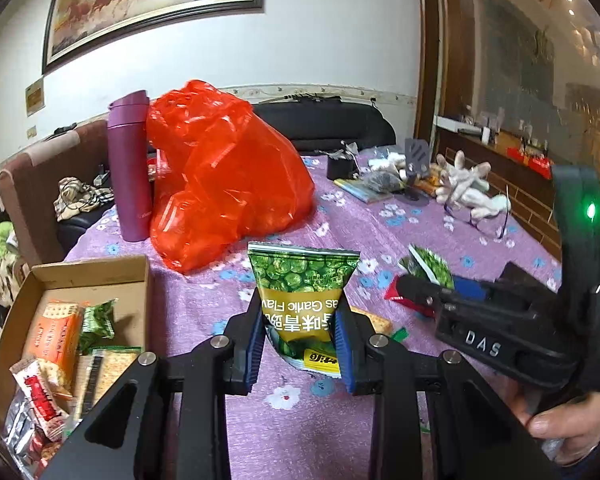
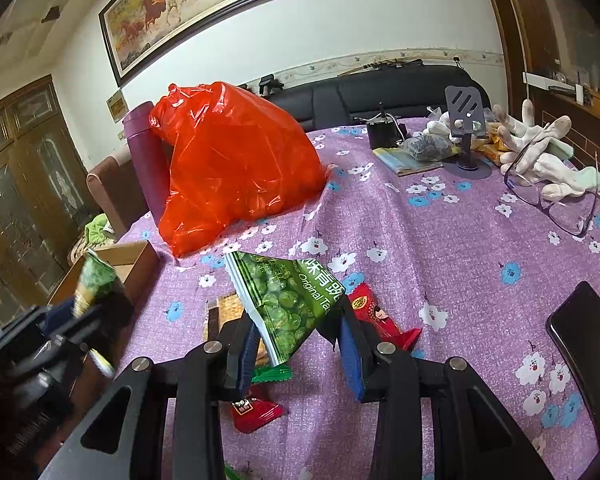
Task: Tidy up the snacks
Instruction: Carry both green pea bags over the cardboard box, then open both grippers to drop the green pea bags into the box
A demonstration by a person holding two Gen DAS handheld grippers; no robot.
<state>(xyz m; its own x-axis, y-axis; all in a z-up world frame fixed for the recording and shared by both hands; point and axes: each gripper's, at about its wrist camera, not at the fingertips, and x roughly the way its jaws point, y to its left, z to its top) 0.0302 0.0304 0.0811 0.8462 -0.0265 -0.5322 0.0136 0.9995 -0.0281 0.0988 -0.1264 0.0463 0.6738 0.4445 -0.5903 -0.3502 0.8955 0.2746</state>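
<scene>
While both jaws clamp pea packets | left gripper (image 1: 300,344) should carry garlic packet (image 1: 302,300) toward box (image 1: 88,272), 9 o'clock | right gripper (image 2: 300,344) retains original packet (image 2: 288,300).

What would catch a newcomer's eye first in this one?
Probably the big red plastic bag bulging mid-table on the purple floral cloth, a purple flask beside it. Next, each gripper pinches a green pea packet: the left gripper the garlic packet, the right gripper the original packet.
</scene>
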